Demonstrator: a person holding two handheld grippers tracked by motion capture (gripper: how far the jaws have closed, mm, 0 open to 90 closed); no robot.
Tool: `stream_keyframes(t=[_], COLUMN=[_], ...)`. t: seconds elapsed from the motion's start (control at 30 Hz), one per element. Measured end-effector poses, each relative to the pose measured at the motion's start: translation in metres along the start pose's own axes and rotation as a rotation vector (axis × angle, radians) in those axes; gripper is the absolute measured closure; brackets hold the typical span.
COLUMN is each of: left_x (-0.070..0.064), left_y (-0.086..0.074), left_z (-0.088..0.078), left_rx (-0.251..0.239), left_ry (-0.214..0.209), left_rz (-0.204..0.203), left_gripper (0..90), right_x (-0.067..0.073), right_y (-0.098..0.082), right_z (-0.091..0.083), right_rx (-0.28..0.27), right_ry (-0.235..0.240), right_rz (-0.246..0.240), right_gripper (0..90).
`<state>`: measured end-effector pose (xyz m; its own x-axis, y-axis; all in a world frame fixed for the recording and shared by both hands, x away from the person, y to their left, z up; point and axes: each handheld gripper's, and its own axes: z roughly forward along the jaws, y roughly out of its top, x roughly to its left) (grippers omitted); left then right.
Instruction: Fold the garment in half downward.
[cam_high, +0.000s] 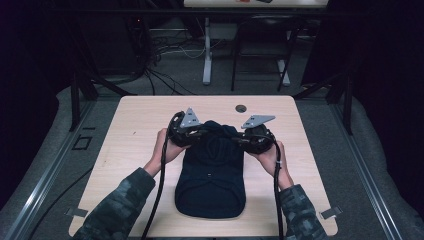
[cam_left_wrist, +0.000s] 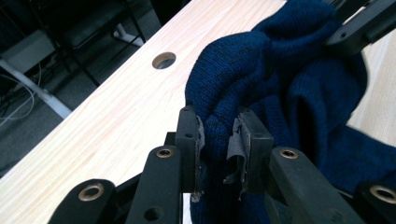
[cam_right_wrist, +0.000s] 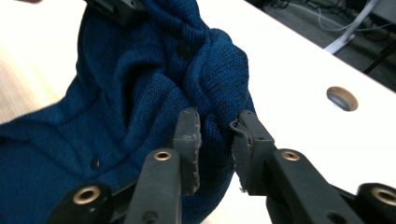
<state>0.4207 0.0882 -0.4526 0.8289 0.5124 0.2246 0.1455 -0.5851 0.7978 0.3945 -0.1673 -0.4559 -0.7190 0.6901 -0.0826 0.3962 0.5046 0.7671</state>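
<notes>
Wood table (cam_high: 130, 130) w/ hole (cam_high: 241, 108); grey floor (cam_high: 45, 145).

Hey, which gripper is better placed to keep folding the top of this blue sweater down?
Probably the left gripper: its jaws pinch a fold of the blue sweater firmly. The right gripper also has knit between its jaws, but its hold looks looser, so it may need to re-clamp first.

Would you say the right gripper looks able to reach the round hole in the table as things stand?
Probably not freely: the right gripper is clamped on the blue sweater, though bare table lies between it and the hole.
</notes>
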Motion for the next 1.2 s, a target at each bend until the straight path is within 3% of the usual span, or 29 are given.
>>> stream_keyframes(t=[0.17,0.37,0.43,0.53,0.63,0.9,1.2], left_x=[-0.001,-0.004,-0.005,-0.002,0.003,0.012,0.010], left_y=[0.001,0.003,0.003,0.001,-0.002,-0.011,-0.015], left_z=[-0.002,-0.001,-0.001,-0.001,0.000,0.002,0.009], left_rx=[-0.025,-0.043,-0.034,-0.031,-0.035,0.026,0.086], left_ry=[-0.028,-0.055,-0.060,-0.061,-0.086,-0.139,-0.176], left_rz=[0.033,0.059,0.064,0.050,-0.002,-0.075,-0.088], left_gripper=[74.1,74.1,74.1,74.0,73.5,66.8,45.8], right_x=[-0.009,-0.016,-0.017,-0.017,-0.014,0.004,0.018], right_y=[-0.006,-0.009,-0.010,-0.009,-0.008,-0.003,0.001], right_z=[0.005,0.015,0.019,0.020,0.017,0.013,0.007], right_rx=[0.017,0.028,0.038,0.049,0.041,-0.001,-0.031], right_ry=[0.036,0.047,0.042,0.000,-0.019,-0.098,-0.134], right_rz=[0.048,0.077,0.078,0.061,0.053,-0.042,-0.133], right_gripper=[59.5,44.3,50.1,69.5,74.9,78.3,78.4])
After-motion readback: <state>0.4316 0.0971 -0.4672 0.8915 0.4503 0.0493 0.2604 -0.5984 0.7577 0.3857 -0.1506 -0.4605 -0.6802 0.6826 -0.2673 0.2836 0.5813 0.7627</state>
